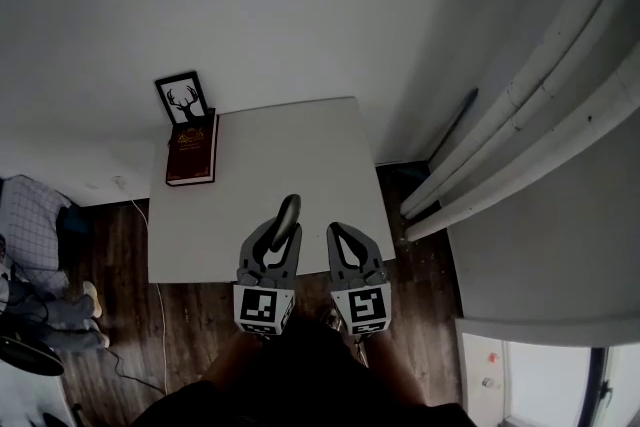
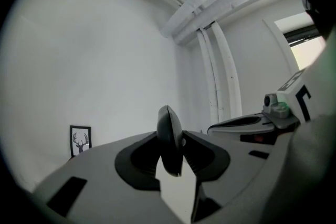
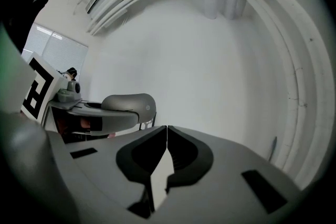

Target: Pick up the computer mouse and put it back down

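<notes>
A dark grey computer mouse [image 1: 287, 215] stands on its edge between the jaws of my left gripper [image 1: 284, 233], lifted over the near part of the white table [image 1: 300, 150]. In the left gripper view the mouse [image 2: 170, 139] is upright and clamped by both pads. From the right gripper view I see the mouse's [image 3: 126, 103] side sticking out of the left gripper's jaws. My right gripper [image 1: 336, 231] hovers just to the right of it, jaws closed together and empty [image 3: 166, 131].
A dark red book [image 1: 191, 150] lies at the table's far left corner, with a framed deer picture [image 1: 183, 98] leaning against the wall behind it. White pipes [image 1: 530, 115] run along the wall at right. Dark wooden floor [image 1: 120, 255] surrounds the table.
</notes>
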Available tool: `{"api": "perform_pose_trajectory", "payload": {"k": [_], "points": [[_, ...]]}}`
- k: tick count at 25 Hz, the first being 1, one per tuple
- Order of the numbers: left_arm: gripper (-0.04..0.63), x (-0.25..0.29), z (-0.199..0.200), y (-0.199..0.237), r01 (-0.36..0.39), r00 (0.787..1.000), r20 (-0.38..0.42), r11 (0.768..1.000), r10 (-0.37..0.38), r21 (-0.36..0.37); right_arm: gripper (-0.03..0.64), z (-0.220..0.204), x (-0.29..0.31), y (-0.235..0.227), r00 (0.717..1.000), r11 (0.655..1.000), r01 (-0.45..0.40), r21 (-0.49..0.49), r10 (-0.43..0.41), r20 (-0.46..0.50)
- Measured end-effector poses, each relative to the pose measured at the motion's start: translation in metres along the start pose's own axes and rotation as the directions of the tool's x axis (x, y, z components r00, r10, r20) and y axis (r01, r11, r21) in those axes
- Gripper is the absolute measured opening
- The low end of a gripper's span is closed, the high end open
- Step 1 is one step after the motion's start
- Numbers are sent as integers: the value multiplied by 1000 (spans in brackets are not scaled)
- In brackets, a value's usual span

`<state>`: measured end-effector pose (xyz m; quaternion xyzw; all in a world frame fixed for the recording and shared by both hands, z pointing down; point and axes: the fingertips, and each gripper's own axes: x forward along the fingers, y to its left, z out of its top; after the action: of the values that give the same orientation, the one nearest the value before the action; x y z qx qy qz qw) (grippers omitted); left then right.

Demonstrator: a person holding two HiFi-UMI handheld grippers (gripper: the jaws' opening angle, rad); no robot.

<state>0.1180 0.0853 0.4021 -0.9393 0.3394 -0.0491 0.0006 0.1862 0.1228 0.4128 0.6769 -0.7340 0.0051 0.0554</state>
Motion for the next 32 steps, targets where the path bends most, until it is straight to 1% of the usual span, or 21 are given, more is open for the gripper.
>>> {"api": "perform_pose_trajectory", "payload": {"k": [4,7,10,14,19,24,27,32], "points": [[124,-3,6,6,0,1000,14,1000,0,5,21,3,2,7,1000,1000,-10,-17,10,-8],[124,-6,11,6,20,1000,17,1000,-19,-7,21,8,6,10,1000,1000,-11,-19,11,-1],[124,-9,6,11,19,1000,23,1000,-19,-20,21,8,10,17,1000,1000,-20,-19,20,-7],[124,-15,-1,20,6,1000,9,1000,-6,-27,21,5,16,28,999,999,-48,-16,48,-17],[124,-26,-9,38,-44,999,-5,998,44,-55,21,2,22,46,995,995,-93,-23,92,-23],[124,-40,-14,57,-87,996,-11,994,86,-67,21,0,35,69,989,990,-142,-24,142,-31],[124,-53,-16,69,-113,993,-20,991,112,-72,21,1,44,90,983,983,-182,-20,182,-30],[124,-76,-19,103,-190,982,-20,978,189,-90,21,6,59,133,964,964,-265,-32,264,-25]]}}
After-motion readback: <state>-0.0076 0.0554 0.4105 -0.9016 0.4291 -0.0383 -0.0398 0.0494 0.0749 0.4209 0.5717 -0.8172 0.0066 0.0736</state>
